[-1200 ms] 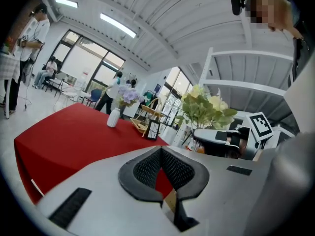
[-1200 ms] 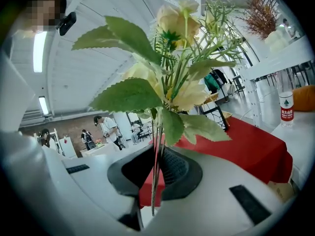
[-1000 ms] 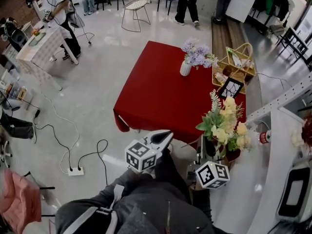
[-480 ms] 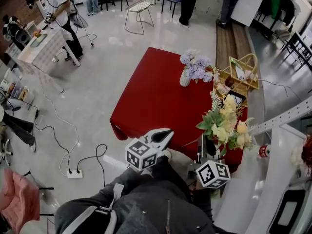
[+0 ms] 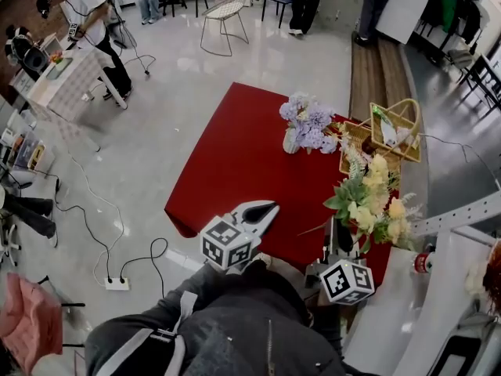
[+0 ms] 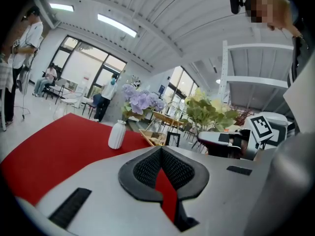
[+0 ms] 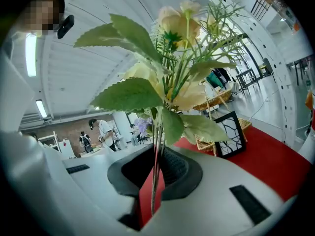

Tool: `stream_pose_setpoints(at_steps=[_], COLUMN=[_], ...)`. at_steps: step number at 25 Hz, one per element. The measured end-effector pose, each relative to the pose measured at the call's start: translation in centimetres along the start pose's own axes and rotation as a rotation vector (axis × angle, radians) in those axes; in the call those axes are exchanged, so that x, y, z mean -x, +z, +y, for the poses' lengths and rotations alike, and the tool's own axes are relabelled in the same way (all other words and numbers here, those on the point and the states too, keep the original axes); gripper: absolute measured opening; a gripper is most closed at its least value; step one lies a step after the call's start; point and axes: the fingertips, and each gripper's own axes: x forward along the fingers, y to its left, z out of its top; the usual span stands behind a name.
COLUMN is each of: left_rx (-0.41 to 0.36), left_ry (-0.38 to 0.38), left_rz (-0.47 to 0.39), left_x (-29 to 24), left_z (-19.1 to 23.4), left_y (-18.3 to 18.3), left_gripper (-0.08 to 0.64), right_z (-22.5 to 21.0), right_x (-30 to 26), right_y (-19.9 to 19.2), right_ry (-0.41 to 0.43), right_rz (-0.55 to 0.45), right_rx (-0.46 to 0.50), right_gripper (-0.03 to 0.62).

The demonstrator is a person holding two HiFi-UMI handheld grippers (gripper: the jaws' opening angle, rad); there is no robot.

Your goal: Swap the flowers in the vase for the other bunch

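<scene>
A white ribbed vase [image 5: 291, 140] with purple flowers [image 5: 307, 116] stands on the red table [image 5: 235, 171], toward its far right. The left gripper view shows the same vase [image 6: 117, 134] and purple flowers [image 6: 141, 101] ahead. My left gripper [image 5: 264, 211] is shut and empty, hovering over the table's near edge. My right gripper [image 5: 338, 240] is shut on the stems [image 7: 156, 173] of a yellow-and-green bunch [image 5: 374, 202], held upright by the table's near right corner. The bunch [image 7: 165, 77] fills the right gripper view.
Two wicker baskets [image 5: 394, 128] and a black picture frame [image 7: 231, 134] sit at the table's right side. A white shelf frame [image 5: 462, 218] stands to the right. Cables and a power strip [image 5: 116, 283] lie on the floor to the left. People and a wire chair [image 5: 221, 10] are at the back.
Both grippers have come closer to the red table, the right one still carrying the yellow bunch. The vase now appears nearer in the head view.
</scene>
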Motion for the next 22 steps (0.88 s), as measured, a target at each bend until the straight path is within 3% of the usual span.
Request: stream_pose_setpoints(at_steps=[11, 16, 19, 22], left_rx=[-0.031, -0.083, -0.115, -0.153], left_ry=[0.092, 0.128, 0.141, 0.147], left_rz=[-0.039, -0.046, -0.035, -0.02], left_x=[-3.9, -7.0, -8.0, -9.4], left_z=[4.6, 6.7, 7.9, 8.7], left_y=[1.9, 3.8, 4.8, 5.8], left_gripper=[0.009, 0.019, 0.154, 0.226], right_z=[-2.3, -4.0, -4.0, -4.2], right_x=[-2.3, -4.1, -4.6, -5.0], right_y=[2.0, 3.4, 3.9, 4.3], right_ry=[0.025, 0.031, 0.039, 0.044], right_rz=[-0.036, -0.056, -0.067, -0.066], right_rx=[0.0, -0.018, -0.026, -0.031], right_gripper=[0.032, 0.032, 0.032, 0.032])
